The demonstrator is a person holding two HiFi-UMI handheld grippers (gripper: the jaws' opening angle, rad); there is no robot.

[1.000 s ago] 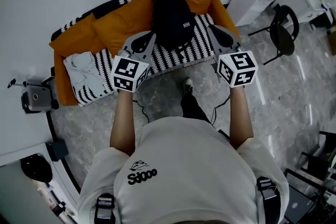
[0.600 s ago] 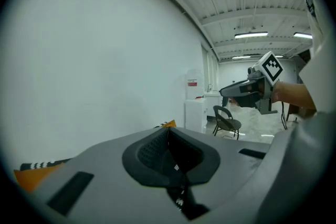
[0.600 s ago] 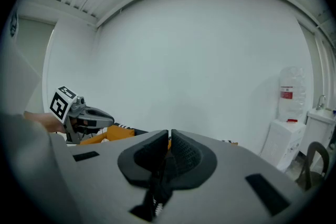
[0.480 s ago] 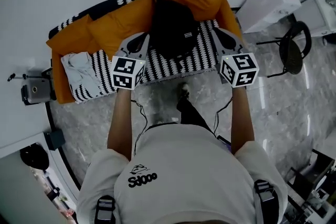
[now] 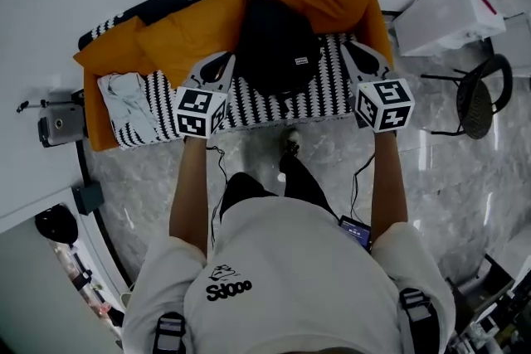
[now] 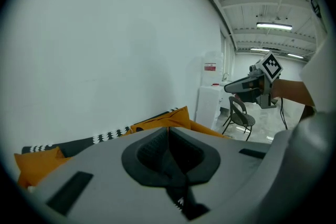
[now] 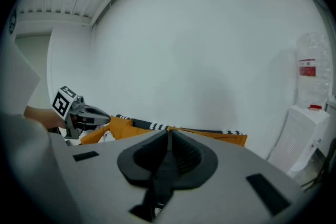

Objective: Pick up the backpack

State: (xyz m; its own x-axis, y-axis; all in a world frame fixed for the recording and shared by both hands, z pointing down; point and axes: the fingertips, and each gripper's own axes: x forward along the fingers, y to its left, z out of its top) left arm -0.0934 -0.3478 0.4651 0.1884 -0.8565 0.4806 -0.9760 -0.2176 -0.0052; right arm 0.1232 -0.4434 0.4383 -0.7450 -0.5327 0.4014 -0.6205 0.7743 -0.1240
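A black backpack (image 5: 276,46) stands on the striped sofa (image 5: 328,95), leaning on the orange back cushions (image 5: 199,25). My left gripper (image 5: 217,60) hovers over the seat just left of the backpack, jaws shut and empty. On the backpack's right, my right gripper (image 5: 352,48) is held out over the sofa's right end, also shut with nothing in it. In the left gripper view the shut jaws (image 6: 168,131) hide the backpack; the right gripper (image 6: 247,84) shows at the right. The right gripper view shows shut jaws (image 7: 169,135) and the left gripper (image 7: 84,113) at the left.
A pale folded cloth (image 5: 129,99) lies on the sofa's left end. White appliances (image 5: 452,8) stand to the right of the sofa, with a black chair (image 5: 477,99) beside them. A small device (image 5: 56,124) sits on the floor at the left. The floor is grey marble.
The person has stepped toward the sofa. Both grippers have moved forward and down, to either side of the backpack. Both stayed shut.
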